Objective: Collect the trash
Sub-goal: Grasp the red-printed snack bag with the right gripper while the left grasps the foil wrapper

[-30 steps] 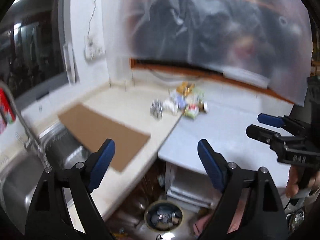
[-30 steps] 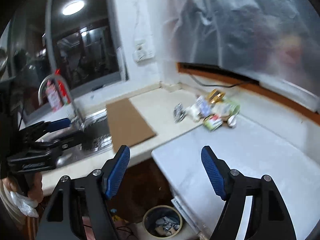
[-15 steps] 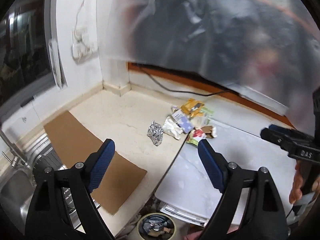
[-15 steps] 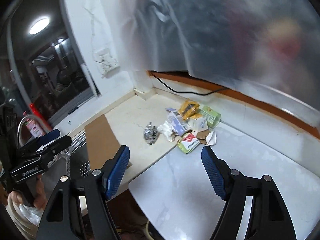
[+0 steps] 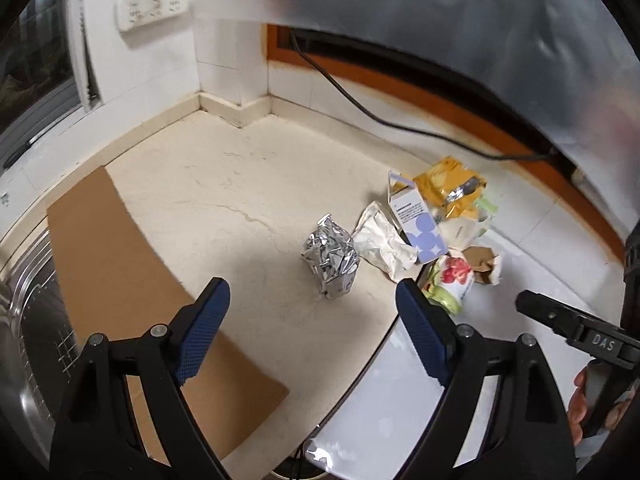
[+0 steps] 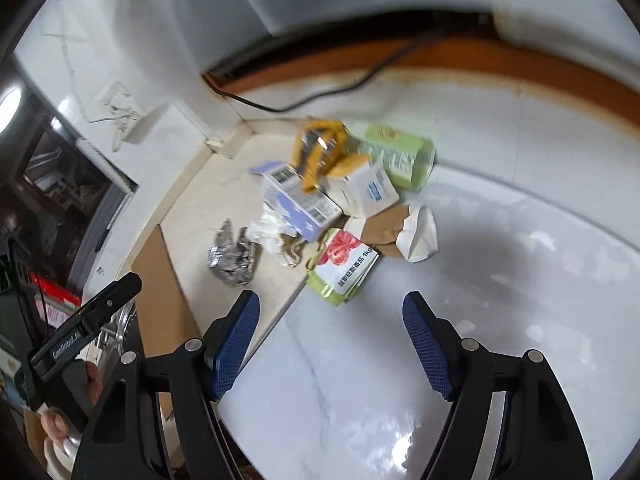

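A heap of trash lies where the beige counter meets the white worktop. In the left wrist view I see a crumpled foil ball (image 5: 331, 257), a crumpled white wrapper (image 5: 382, 245), a white carton with purple dots (image 5: 416, 220), a yellow snack bag (image 5: 450, 187) and a red-and-green packet (image 5: 450, 280). The right wrist view shows the foil ball (image 6: 232, 258), the red-and-green packet (image 6: 344, 266), a white box (image 6: 366, 194), a green pack (image 6: 400, 156) and a white paper wad (image 6: 418, 232). My left gripper (image 5: 312, 304) is open and empty, just short of the foil. My right gripper (image 6: 332, 316) is open and empty, just short of the packet.
A brown cardboard sheet (image 5: 116, 264) lies on the beige counter (image 5: 224, 184) beside a steel sink (image 5: 24, 320). A black cable (image 5: 360, 108) runs along the back wall under hanging plastic film. The white worktop (image 6: 500, 300) spreads to the right.
Both grippers have moved forward and down toward the trash heap, which now fills much more of each view. Both stay open and empty.
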`<move>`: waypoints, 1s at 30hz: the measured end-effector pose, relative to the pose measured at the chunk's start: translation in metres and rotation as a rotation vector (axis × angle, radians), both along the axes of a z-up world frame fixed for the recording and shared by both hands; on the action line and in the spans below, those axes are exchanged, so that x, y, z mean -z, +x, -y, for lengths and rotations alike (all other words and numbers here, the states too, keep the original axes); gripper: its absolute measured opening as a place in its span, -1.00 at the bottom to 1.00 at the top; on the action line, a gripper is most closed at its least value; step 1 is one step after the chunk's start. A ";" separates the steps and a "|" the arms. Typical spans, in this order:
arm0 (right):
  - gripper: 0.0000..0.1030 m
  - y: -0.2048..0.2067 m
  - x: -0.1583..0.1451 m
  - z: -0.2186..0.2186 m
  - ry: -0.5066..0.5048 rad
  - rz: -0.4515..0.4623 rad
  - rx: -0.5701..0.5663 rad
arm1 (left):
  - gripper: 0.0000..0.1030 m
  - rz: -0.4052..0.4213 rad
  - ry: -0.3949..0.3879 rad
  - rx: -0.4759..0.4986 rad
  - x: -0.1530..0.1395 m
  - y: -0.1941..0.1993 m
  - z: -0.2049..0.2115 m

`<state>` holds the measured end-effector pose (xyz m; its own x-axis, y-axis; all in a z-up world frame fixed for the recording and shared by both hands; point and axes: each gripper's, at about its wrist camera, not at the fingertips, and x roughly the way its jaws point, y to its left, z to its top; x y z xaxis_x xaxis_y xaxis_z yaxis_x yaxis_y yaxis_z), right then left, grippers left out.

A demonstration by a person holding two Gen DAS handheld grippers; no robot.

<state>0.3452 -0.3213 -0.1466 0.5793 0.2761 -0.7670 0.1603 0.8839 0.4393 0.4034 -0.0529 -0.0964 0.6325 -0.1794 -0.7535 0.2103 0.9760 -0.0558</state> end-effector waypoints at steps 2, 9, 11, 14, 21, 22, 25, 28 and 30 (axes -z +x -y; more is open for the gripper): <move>0.46 0.015 0.017 0.001 0.020 -0.021 0.008 | 0.62 0.005 0.032 0.012 0.008 0.008 0.011; 0.46 0.053 0.054 -0.004 0.061 -0.067 0.041 | 0.62 -0.014 0.058 0.023 0.037 0.040 0.024; 0.46 0.064 0.064 -0.006 0.064 -0.077 0.054 | 0.62 -0.017 0.062 0.017 0.044 0.047 0.023; 0.39 0.077 0.075 -0.009 0.074 -0.088 0.074 | 0.61 -0.025 0.061 -0.004 0.053 0.059 0.023; 0.25 0.096 0.091 -0.023 0.057 -0.090 0.085 | 0.45 -0.053 0.044 -0.050 0.069 0.083 0.019; 0.17 0.098 0.091 -0.025 0.047 -0.085 0.085 | 0.38 -0.056 0.045 -0.053 0.070 0.085 0.018; -0.01 0.102 0.094 -0.033 0.017 -0.087 0.073 | 0.18 -0.089 0.046 -0.060 0.080 0.092 0.018; -0.07 0.103 0.095 -0.039 0.003 -0.081 0.058 | -0.26 -0.123 0.036 -0.060 0.089 0.098 0.017; -0.10 0.103 0.095 -0.040 -0.004 -0.073 0.054 | -0.37 -0.126 0.023 -0.059 0.093 0.098 0.015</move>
<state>0.4484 -0.2810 -0.2415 0.5357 0.2426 -0.8088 0.2394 0.8749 0.4210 0.5016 -0.0676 -0.1890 0.5418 -0.1259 -0.8310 0.1450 0.9879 -0.0551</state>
